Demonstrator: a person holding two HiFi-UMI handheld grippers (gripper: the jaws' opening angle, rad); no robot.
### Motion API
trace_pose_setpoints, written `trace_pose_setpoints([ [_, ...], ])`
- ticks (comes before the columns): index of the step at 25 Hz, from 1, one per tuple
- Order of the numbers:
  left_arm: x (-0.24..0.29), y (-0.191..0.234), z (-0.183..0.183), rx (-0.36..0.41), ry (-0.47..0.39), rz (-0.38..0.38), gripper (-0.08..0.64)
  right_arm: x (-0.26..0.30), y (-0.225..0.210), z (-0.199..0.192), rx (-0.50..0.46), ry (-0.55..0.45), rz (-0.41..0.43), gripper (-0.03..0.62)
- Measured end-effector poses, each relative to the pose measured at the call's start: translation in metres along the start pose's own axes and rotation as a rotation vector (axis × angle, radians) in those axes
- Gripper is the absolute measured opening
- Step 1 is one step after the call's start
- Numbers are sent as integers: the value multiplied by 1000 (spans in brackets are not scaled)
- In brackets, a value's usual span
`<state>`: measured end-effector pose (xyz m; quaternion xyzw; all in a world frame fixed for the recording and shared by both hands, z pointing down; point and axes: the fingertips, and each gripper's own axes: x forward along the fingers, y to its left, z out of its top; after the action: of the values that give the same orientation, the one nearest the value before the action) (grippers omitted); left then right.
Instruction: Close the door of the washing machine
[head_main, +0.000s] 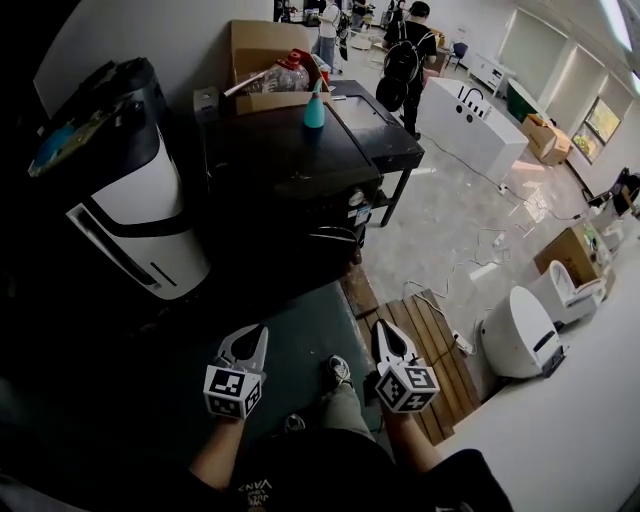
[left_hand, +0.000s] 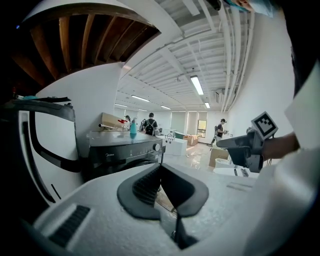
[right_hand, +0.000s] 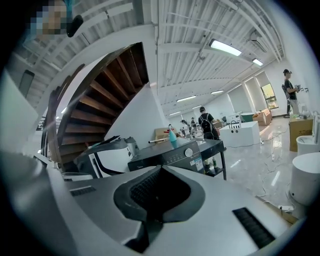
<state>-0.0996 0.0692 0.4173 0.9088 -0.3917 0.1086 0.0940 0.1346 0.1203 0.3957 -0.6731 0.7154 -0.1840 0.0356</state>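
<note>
The black washing machine (head_main: 285, 185) stands ahead of me in the head view, its front in shadow, so I cannot tell how the door sits. My left gripper (head_main: 251, 337) and right gripper (head_main: 384, 333) hover side by side well short of it, both shut and empty. From the left gripper view, the shut left gripper (left_hand: 161, 166) points toward the washing machine (left_hand: 125, 150), with the right gripper (left_hand: 246, 146) off to the right. The right gripper (right_hand: 160, 170) is likewise shut in its own view, aimed at the washing machine (right_hand: 172, 155) and its control knob (right_hand: 188, 152).
A teal bottle (head_main: 314, 110) and a cardboard box (head_main: 265, 60) sit on the machine's top. A white and black appliance (head_main: 130, 205) stands to its left, a black table (head_main: 385, 130) behind. A wooden pallet (head_main: 435, 350) and a white rounded unit (head_main: 515, 335) lie right. A person with a backpack (head_main: 405, 60) stands far off.
</note>
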Motion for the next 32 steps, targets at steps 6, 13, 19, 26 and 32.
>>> trace_pose_setpoints([
  [6, -34, -5, -7, 16, 27, -4, 11, -29, 18, -10, -5, 21, 2, 1],
  [13, -56, -14, -10, 20, 14, -40, 11, -51, 26, -21, -30, 35, -4, 0],
  [19, -67, -20, -18, 24, 36, -53, 11, -60, 35, -26, -49, 50, -1, -2],
  [26, -76, -23, -24, 17, 45, -58, 11, -65, 41, -32, -96, 63, 3, -2],
  [32, -81, -25, -27, 8, 46, -61, 11, -67, 50, -36, -98, 78, 11, -2],
])
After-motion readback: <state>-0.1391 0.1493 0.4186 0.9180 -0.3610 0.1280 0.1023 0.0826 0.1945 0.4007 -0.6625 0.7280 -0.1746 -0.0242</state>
